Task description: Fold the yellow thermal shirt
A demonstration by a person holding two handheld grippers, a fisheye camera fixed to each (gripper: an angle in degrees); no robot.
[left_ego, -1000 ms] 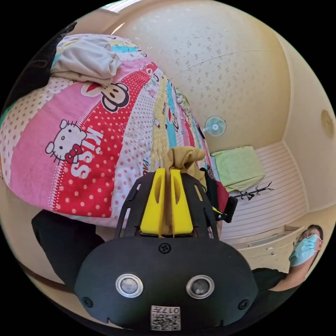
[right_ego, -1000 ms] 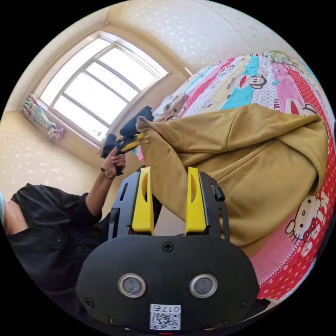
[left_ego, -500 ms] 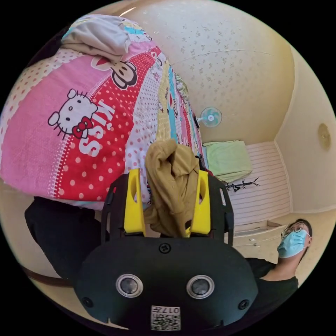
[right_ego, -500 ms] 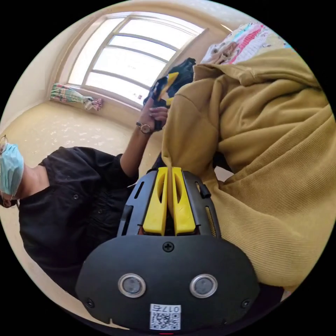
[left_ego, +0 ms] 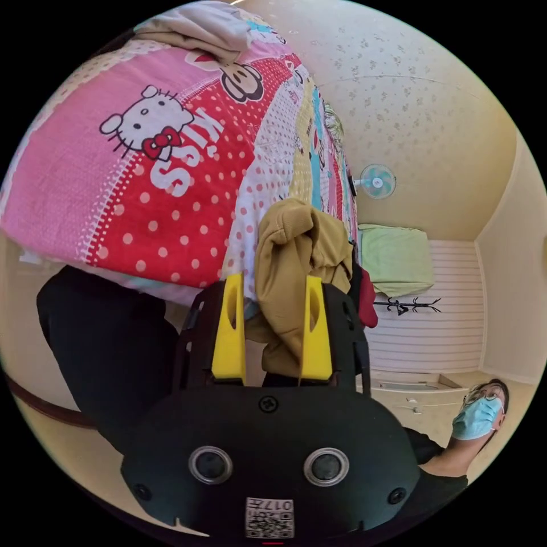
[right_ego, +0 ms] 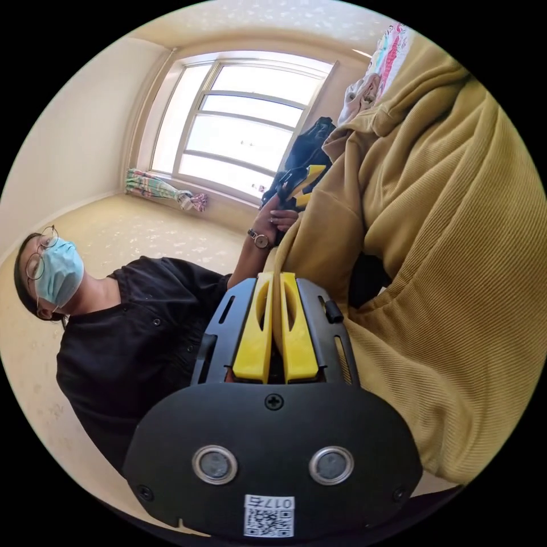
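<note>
Right gripper [right_ego: 276, 285], jaws closed on a shirt [right_ego: 444, 239] edge — the bulk spreads to frame right; left gripper [left_ego: 273, 288], jaws apart, cloth bunched between them.

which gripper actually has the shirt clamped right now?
The right gripper: its jaws are pressed together on an edge of the yellow shirt. The left gripper has its jaws spread, with cloth bunched loosely between them.

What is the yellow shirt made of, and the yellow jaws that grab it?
The yellow shirt looks like a soft, matte knit, probably cotton: fine ribbed lines run across it and it bunches in thick folds. The jaws of the right gripper look like smooth, hard plastic with a slight sheen and moulded slots.
</note>
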